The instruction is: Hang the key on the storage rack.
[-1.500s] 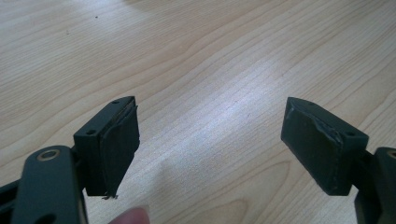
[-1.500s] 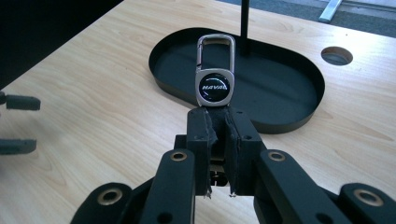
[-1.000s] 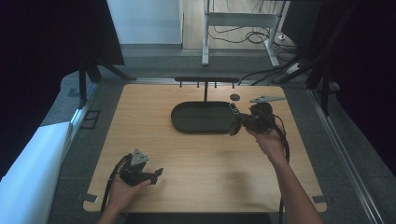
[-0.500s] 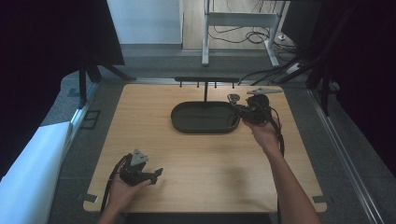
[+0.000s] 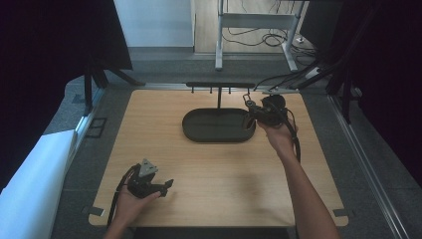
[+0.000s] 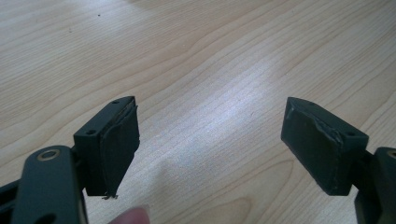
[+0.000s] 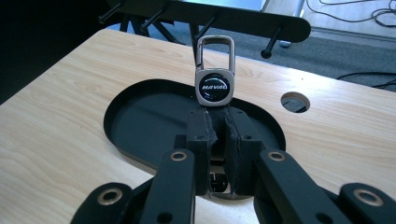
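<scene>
In the high view, the right gripper point(image 5: 255, 110) hovers at the right end of the black oval tray point(image 5: 201, 133), below a black rack of pegs point(image 5: 219, 85). The left gripper point(image 5: 161, 186) rests low on the wooden table point(image 5: 219, 174) near its front left corner.

In the left gripper view, its jaws stand wide apart over bare wood, holding nothing.

In the right gripper view, the jaws are clamped on a silver keychain point(image 7: 214, 84) marked "HAVAL", held upright above the tray point(image 7: 140, 121).

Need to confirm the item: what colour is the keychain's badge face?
Black with silver lettering, silver frame; clearest in the right gripper view.
</scene>
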`<action>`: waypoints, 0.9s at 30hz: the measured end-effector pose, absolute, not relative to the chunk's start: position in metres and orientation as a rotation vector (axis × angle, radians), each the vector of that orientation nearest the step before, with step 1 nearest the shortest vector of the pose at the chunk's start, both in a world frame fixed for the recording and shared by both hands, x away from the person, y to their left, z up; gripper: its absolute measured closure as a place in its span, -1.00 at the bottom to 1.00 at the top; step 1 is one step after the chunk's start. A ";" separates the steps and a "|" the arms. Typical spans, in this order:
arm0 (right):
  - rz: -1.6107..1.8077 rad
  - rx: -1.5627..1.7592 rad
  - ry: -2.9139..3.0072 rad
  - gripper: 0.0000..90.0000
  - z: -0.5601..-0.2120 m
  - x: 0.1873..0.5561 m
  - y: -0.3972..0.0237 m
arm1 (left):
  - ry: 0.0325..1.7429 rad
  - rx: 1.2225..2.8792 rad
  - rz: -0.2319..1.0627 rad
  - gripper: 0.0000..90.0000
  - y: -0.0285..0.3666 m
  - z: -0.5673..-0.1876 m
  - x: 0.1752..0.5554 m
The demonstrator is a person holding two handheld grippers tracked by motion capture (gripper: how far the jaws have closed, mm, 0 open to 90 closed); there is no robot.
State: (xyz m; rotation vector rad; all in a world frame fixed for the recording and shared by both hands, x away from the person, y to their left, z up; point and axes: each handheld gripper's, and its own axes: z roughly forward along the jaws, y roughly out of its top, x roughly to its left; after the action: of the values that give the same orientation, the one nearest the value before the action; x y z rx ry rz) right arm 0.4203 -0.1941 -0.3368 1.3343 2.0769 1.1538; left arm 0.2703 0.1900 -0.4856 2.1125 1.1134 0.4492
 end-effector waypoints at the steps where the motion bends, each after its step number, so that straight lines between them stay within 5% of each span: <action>1: 1.151 1.344 2.071 0.81 -0.337 0.422 -0.194 | 1.116 2.110 0.448 -0.56 0.190 -0.486 0.270; 27: 1.070 1.411 1.990 0.81 -0.360 0.466 -0.191 | 1.117 2.108 0.443 -0.56 0.190 -0.486 0.271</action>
State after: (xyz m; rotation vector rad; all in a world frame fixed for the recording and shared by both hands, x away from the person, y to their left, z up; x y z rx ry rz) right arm 0.4655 -0.1914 -0.3605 1.4110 1.9897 1.0697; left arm 0.2706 0.1903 -0.4861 2.1079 1.1174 0.4430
